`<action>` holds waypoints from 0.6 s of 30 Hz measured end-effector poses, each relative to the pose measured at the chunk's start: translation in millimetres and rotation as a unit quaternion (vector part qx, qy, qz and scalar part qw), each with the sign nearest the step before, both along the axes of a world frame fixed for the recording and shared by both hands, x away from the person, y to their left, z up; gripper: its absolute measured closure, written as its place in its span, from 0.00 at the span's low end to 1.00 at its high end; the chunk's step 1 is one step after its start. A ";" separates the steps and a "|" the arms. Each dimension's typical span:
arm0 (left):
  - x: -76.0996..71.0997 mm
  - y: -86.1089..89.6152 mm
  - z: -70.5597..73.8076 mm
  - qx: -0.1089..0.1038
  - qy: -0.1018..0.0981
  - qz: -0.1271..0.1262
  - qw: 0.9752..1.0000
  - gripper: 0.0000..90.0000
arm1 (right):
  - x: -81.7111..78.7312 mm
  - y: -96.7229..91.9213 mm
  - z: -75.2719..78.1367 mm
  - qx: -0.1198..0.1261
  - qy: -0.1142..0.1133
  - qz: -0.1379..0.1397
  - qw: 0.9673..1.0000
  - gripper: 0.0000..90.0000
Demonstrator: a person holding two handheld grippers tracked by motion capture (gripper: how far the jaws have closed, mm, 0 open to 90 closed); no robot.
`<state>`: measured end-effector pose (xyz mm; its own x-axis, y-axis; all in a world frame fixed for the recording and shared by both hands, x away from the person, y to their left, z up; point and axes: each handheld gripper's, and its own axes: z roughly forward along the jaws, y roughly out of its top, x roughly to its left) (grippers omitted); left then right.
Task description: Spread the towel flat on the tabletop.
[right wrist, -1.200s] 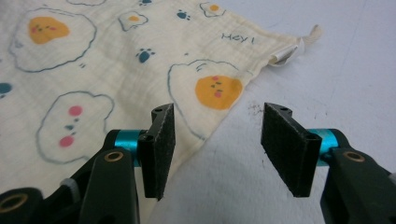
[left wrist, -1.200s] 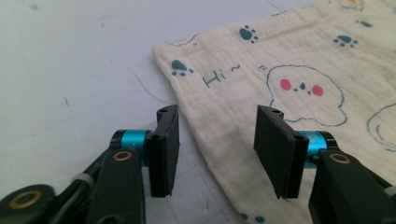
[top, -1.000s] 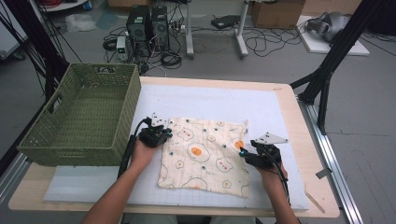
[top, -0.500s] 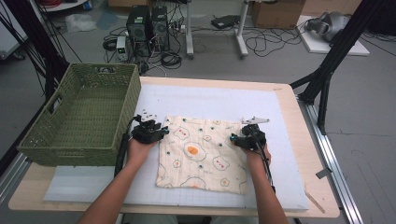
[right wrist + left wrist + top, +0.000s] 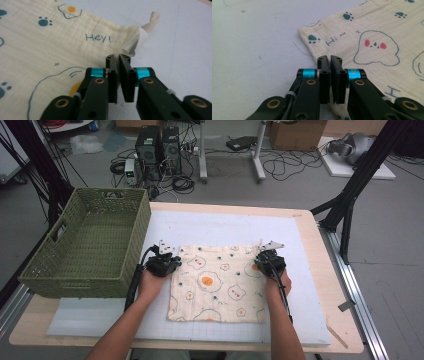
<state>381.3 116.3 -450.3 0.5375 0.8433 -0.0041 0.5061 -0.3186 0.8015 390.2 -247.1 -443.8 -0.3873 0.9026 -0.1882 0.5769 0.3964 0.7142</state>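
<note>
High view: cloth point(image 5: 218, 282) spread flat on the white mat point(image 5: 310, 285), near the middle of the table point(image 5: 320, 227), far edge running left to right. Left gripper point(image 5: 162, 265) at the cloth's left edge near the far left corner, right gripper point(image 5: 270, 260) at the right edge near the far right corner; each hand equally near its own corner. Green basket point(image 5: 90, 245) just to the left, beside the left gripper. Too small here to read how the jaws stand.

Left gripper view: jaws drawn together, a thin slit between them, cloth edge running under and up between them; probably pinched on that edge, though the contact itself hidden behind the pads. Far left corner ahead and slightly left of the tips.

Right gripper view: jaws likewise pressed close over the right edge, apparently clamping fabric. White label point(image 5: 135, 43) and fabric loop point(image 5: 151, 21) at the corner just ahead and to the right, detail lost from above.
</note>
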 end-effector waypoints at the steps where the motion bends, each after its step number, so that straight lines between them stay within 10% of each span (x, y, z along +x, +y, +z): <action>1: 0.2 1.3 0.3 -0.005 0.001 0.005 1.000 0.92 | -0.8 0.7 0.4 0.002 -0.002 -0.003 1.000 0.88; 9: -7.3 16.8 13.6 -0.099 -0.009 0.007 0.995 0.54 | -21.9 -10.0 18.8 0.042 -0.032 0.007 0.999 0.49; 18: -29.1 22.0 23.1 -0.146 -0.034 -0.037 0.988 0.23 | -66.5 -31.2 31.1 0.106 -0.057 0.056 0.991 0.28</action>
<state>352.2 138.3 -427.2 0.6046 0.7701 -0.2032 0.4312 -0.1020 0.8965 323.7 -278.3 -412.7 -0.4746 0.8789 -0.0477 0.4482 0.2879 0.8463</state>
